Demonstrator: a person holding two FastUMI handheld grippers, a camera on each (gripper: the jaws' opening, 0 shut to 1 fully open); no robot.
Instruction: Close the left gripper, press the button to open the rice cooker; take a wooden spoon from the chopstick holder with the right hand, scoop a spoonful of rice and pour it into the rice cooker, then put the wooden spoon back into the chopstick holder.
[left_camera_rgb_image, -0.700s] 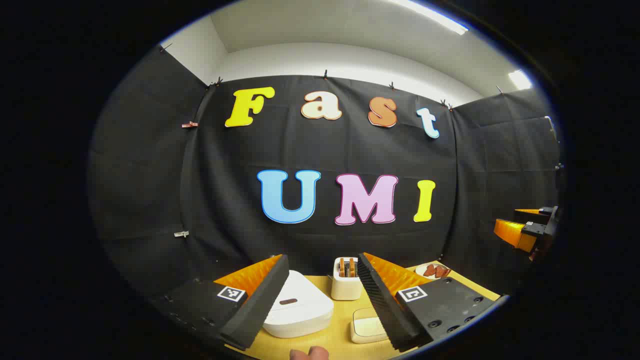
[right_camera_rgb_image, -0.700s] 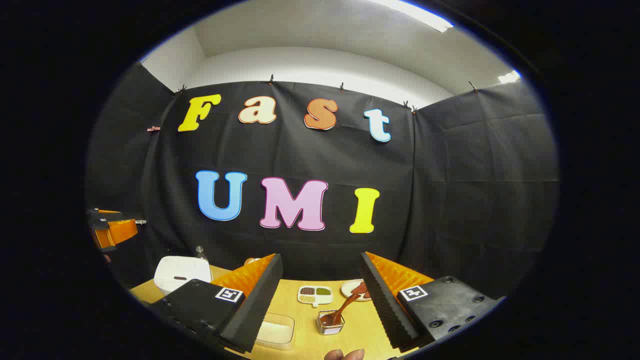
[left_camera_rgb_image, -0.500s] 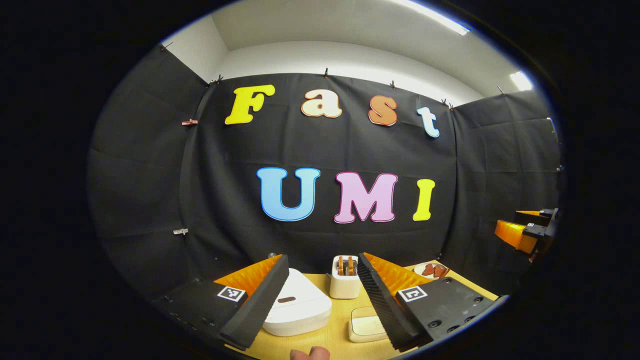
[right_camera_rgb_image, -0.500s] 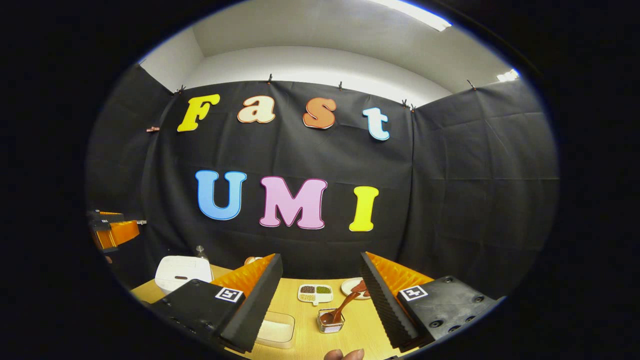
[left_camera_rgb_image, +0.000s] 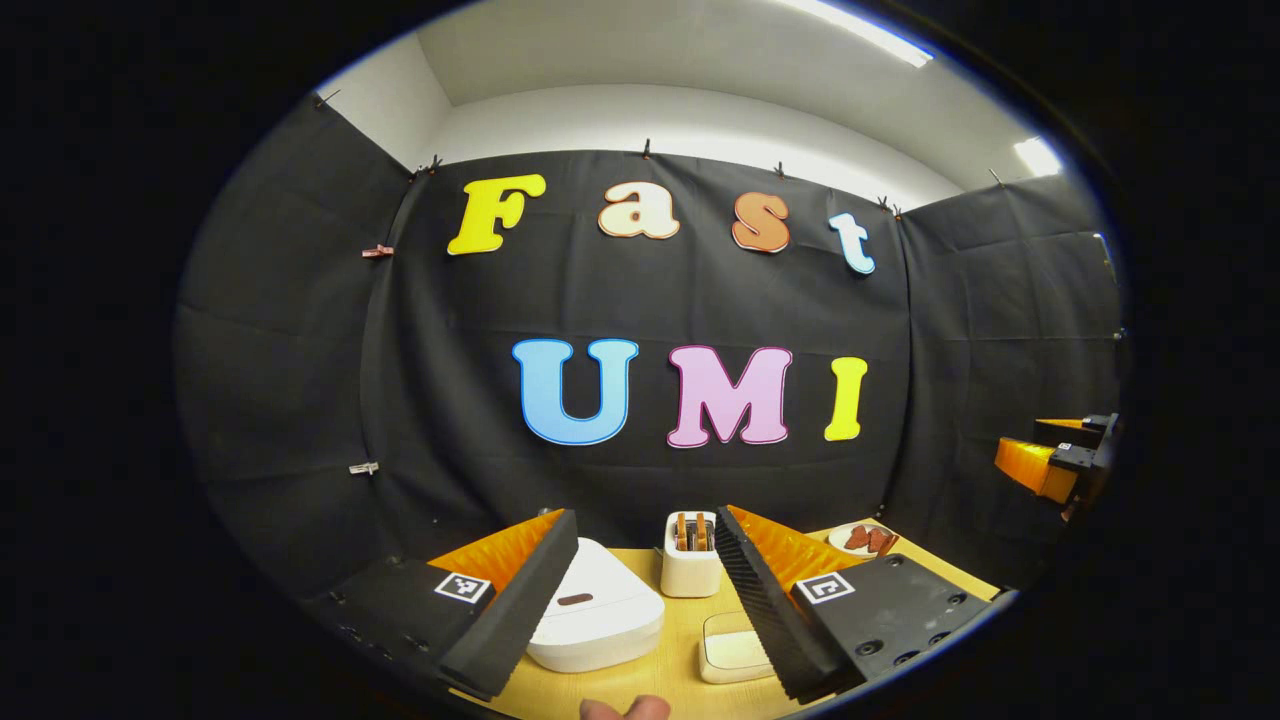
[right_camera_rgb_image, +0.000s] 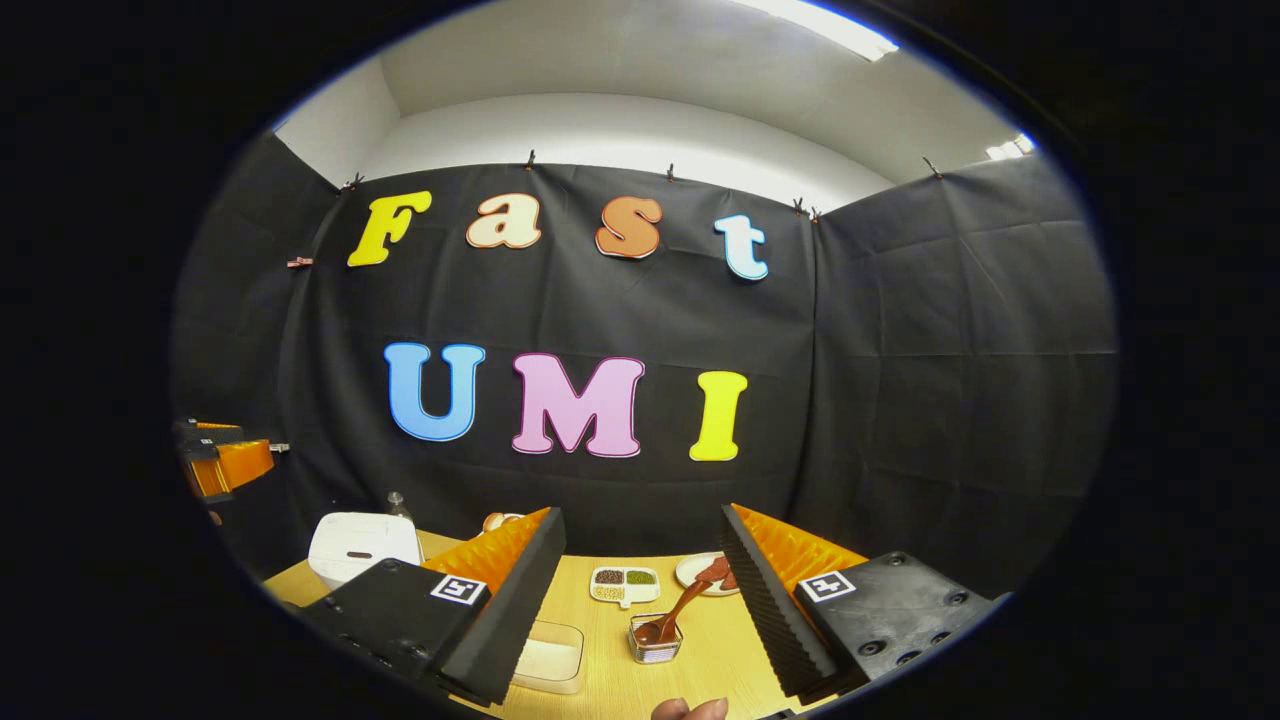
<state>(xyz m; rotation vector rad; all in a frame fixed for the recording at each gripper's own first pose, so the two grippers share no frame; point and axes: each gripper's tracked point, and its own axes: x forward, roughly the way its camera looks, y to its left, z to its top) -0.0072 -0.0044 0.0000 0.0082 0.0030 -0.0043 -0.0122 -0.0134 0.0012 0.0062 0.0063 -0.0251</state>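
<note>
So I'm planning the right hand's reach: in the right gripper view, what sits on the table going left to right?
Rice cooker → clear box of rice → divided dish of grains → small holder with the wooden spoon leaning out of it → plate at the back.

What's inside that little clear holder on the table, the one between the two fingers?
A wooden spoon leans out of the chopstick holder, bowl end down and handle up to the right. Anything beneath the bowl is hidden.
</note>
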